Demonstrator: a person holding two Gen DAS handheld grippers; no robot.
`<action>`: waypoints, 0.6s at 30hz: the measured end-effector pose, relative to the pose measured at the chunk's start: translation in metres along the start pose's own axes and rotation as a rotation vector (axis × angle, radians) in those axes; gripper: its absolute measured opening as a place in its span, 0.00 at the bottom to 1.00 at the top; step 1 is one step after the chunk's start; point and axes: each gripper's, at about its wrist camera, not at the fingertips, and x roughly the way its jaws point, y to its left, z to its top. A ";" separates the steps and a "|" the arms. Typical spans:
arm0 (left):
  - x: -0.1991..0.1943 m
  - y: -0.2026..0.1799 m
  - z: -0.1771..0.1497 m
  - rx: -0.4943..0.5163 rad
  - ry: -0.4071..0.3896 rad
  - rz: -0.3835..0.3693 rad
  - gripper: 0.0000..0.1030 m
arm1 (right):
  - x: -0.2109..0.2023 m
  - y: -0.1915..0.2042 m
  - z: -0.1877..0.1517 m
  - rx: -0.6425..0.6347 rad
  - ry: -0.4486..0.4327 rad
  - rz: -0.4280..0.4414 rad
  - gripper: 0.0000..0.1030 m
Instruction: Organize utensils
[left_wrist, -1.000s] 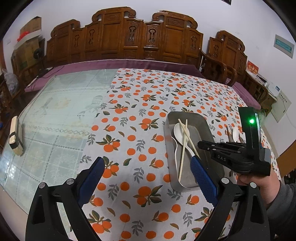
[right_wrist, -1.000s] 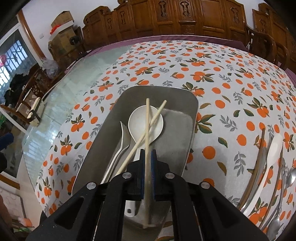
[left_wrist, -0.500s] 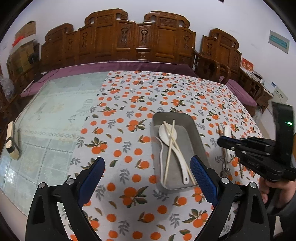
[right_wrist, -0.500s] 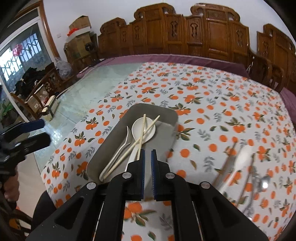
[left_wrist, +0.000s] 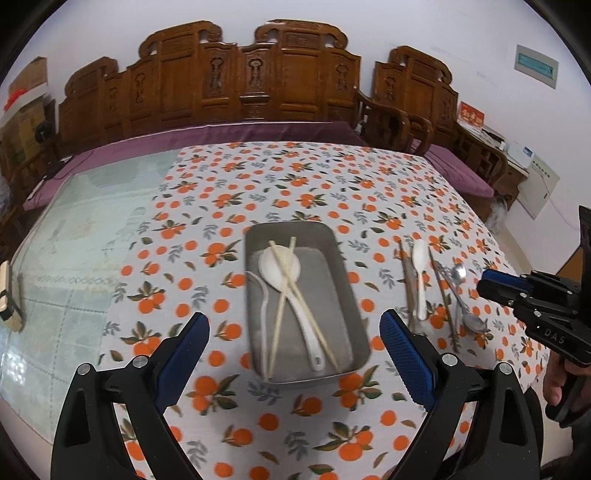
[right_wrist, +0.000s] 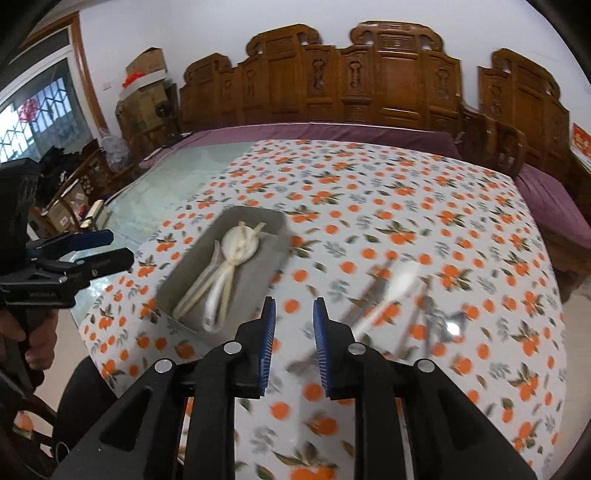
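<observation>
A metal tray (left_wrist: 325, 291) (right_wrist: 258, 266) lies on the orange-print cloth. It holds a white spoon (left_wrist: 267, 269), two crossed pale chopsticks (left_wrist: 281, 306) (right_wrist: 236, 258) and a thin white utensil. Loose utensils (left_wrist: 420, 273) (right_wrist: 391, 291) lie in a row to its right: a white spoon, metal spoons and dark chopsticks. My left gripper (left_wrist: 293, 325) (right_wrist: 118, 246) is open wide, above the tray's near end. My right gripper (right_wrist: 295, 306) (left_wrist: 495, 282) hovers between the tray and the loose row. Its jaws are opening, with nothing between them.
Bare glass tabletop (left_wrist: 74, 229) lies left of the cloth, with a small wooden block (left_wrist: 7, 295) at its left edge. Carved wooden benches with purple cushions (left_wrist: 221, 133) line the far side. A person's hand (left_wrist: 554, 384) holds the right gripper at the table's right edge.
The right gripper let go of the chopstick, which now lies in the tray, then rose, pulled back to the right and began parting its jaws. The left gripper shifted, bringing the tray between its fingers.
</observation>
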 end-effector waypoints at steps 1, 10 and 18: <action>0.001 -0.004 0.000 0.003 0.002 -0.007 0.87 | -0.003 -0.006 -0.003 0.005 0.000 -0.011 0.22; 0.023 -0.055 0.003 0.066 0.033 -0.076 0.87 | -0.023 -0.060 -0.026 0.079 0.013 -0.089 0.22; 0.049 -0.089 0.000 0.108 0.075 -0.122 0.87 | -0.025 -0.076 -0.037 0.112 0.025 -0.094 0.22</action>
